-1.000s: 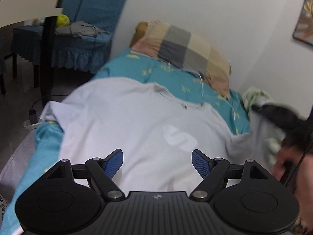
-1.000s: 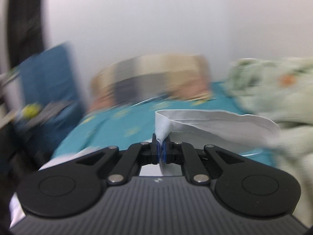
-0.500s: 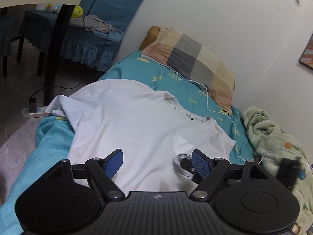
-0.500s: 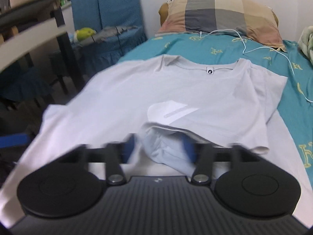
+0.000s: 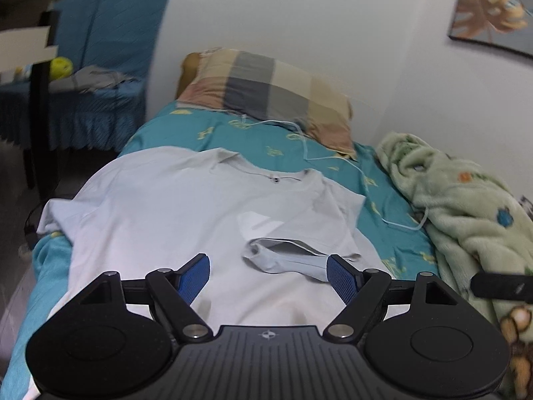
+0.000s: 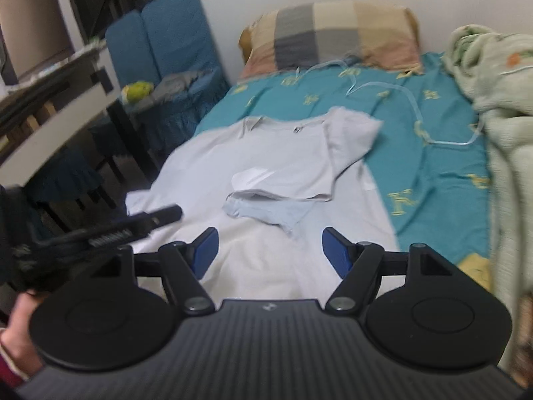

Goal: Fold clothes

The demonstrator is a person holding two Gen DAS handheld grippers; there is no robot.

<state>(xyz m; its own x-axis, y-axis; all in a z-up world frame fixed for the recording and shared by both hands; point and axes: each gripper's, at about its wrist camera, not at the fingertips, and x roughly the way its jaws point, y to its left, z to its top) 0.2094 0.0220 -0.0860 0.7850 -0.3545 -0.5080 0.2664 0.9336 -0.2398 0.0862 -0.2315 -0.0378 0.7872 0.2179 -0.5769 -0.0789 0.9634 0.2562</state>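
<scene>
Though unreadable, a small dark label [image 5: 275, 179] marks the T-shirt [image 5: 160, 213] collar.

White T-shirt [image 5: 160, 213], flat, right sleeve [image 6: 266, 211] seemingly folded inward

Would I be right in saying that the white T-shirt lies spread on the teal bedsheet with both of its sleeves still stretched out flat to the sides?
Not quite. The white T-shirt does lie spread on the teal bedsheet, but only one sleeve is stretched out flat. The other sleeve is folded in over the chest, as the right wrist view shows.
</scene>
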